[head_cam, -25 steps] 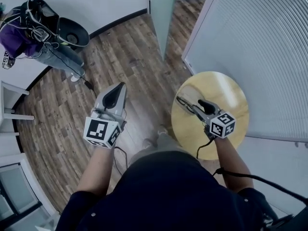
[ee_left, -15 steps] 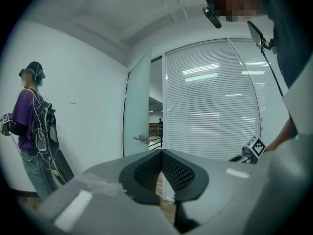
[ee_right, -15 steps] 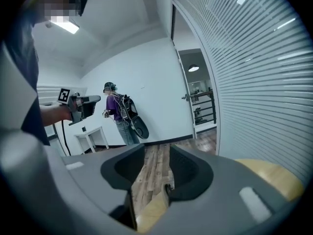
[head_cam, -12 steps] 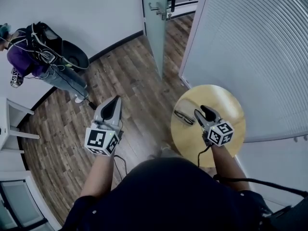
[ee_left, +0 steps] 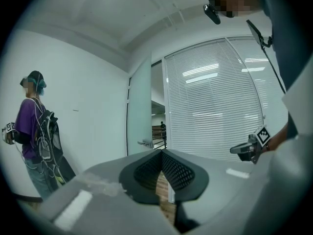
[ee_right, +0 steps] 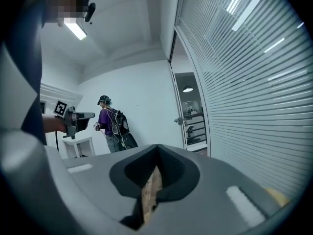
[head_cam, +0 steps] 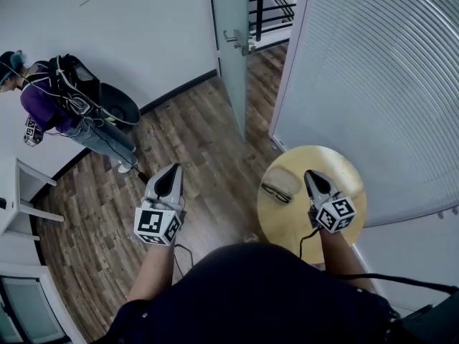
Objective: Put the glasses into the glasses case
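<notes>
No pickup yet: your left gripper (head_cam: 173, 168) sits closed and empty, your right gripper (head_cam: 309, 173) just closed on nothing; reopen toward the glasses (head_cam: 275, 191).

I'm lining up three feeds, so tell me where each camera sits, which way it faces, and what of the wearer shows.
Head view: on the person's head, looking steeply down at floor and round table; torso, left hand-held gripper and right hand-held gripper show.
Left gripper view: on the left one, facing level at door and blinds; shut jaws below, right arm at right.
Right gripper view: on the right one, facing level at a bystander; jaws just closed, empty; left arm at left.
Shared: all show bystander and door.
</notes>
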{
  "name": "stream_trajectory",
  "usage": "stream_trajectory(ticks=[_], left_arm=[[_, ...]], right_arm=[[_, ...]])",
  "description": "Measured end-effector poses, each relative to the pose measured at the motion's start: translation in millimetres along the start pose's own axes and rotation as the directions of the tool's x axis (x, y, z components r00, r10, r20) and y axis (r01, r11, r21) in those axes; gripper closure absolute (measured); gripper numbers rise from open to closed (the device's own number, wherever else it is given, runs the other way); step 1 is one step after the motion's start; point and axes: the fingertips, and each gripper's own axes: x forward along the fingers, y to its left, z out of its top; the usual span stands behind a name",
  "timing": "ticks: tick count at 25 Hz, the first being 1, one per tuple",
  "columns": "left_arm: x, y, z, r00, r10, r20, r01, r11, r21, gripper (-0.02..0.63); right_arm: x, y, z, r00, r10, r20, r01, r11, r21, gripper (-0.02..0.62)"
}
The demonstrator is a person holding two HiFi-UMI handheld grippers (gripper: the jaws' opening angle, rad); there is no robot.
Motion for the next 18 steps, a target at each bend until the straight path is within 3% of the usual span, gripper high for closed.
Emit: stream_trajectory(ticks=[6,13,18], left_arm=[[2,-5,-6,1.000,-0.009,-0.016,0.009,1.000,0.004,0.601],[-8,18,-18,0.999,0.000,-0.045,0.000,1.000,-0.005,0.601],[-15,32,-29,0.997,0.018,-0.070,-0.022,0.999,-0.048,0.601]], right_arm=[[4,6,-9,1.000,0.024,-0.016,-0.024,1.000,-0.005,0.587],[13,25,-15,1.000,0.023,-0.016,-0.023,1.000,-0.004,0.587],[28,37,-22,0.998,0.042,-0.047,-0.042,0.999,0.006,0.588]])
